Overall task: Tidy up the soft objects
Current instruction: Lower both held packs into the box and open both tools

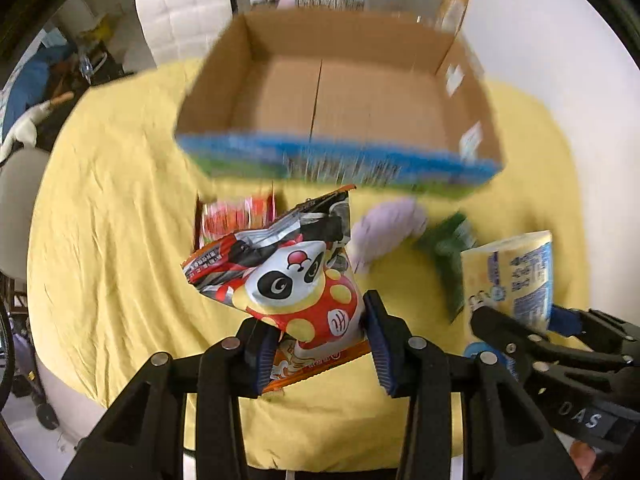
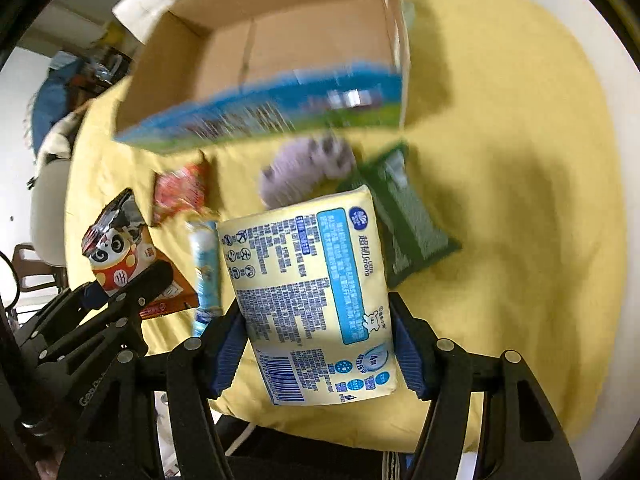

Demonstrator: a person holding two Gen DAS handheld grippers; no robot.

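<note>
My left gripper is shut on a panda snack bag and holds it above the yellow cloth; the bag also shows in the right wrist view. My right gripper is shut on a pale yellow tissue pack, which shows at the right of the left wrist view. An open, empty cardboard box stands beyond both grippers; it also shows in the right wrist view. On the cloth before it lie a lilac plush, a green pack and a red snack pack.
The table carries a yellow cloth. A small blue-and-white pack lies left of the tissue pack. White chairs stand behind the table, with room clutter at the far left.
</note>
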